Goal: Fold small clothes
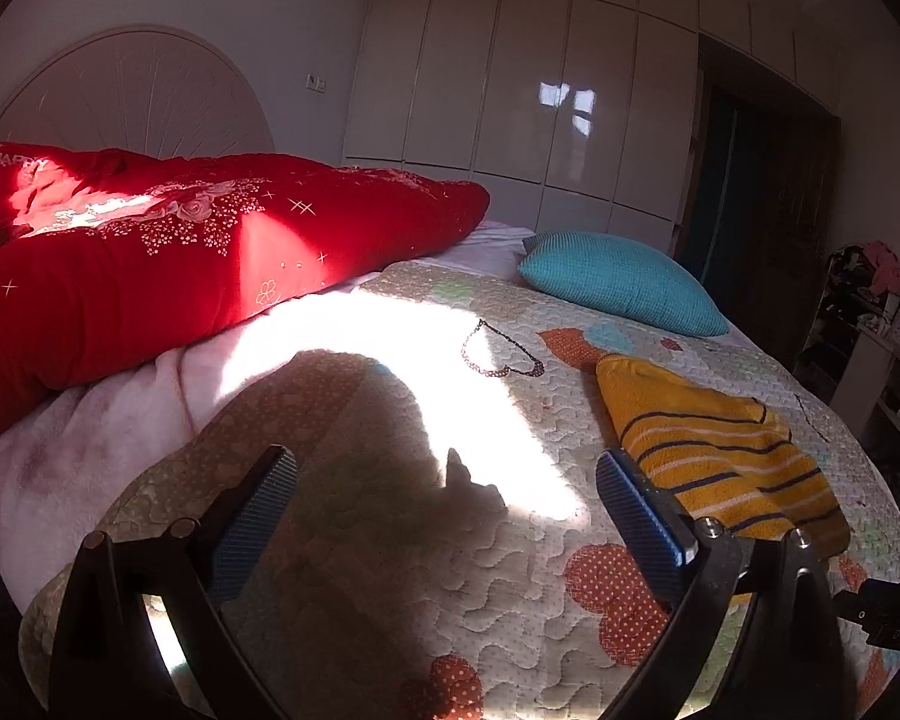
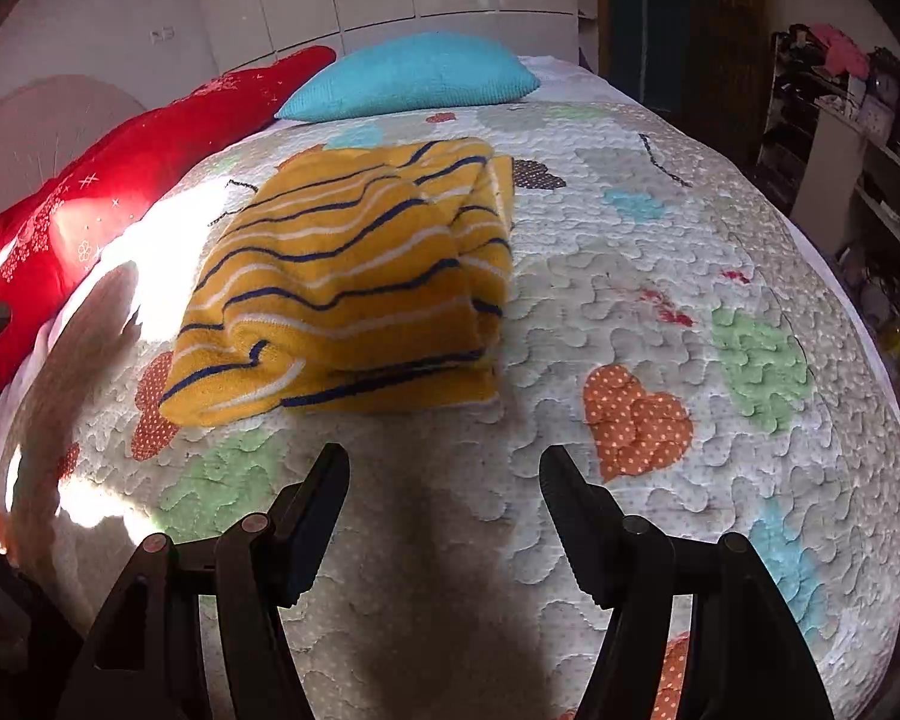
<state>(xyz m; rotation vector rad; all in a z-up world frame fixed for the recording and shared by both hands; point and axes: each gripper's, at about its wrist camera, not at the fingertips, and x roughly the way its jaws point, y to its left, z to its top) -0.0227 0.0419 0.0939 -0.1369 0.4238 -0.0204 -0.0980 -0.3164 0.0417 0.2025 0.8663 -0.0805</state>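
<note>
A small yellow garment with navy and white stripes [image 2: 354, 276] lies folded in a thick bundle on the quilted bedspread [image 2: 660, 312]. My right gripper [image 2: 444, 468] is open and empty, hovering just in front of the garment's near edge. In the left wrist view the same garment [image 1: 720, 450] lies to the right, its near end behind my right-hand finger. My left gripper [image 1: 447, 474] is open and empty above bare quilt, left of the garment.
A red duvet [image 1: 180, 258] is heaped along the left side of the bed by the headboard. A teal pillow [image 1: 618, 279] lies at the far end. White wardrobes [image 1: 510, 90] stand behind. Cluttered shelves [image 2: 840, 120] stand off the bed's right edge.
</note>
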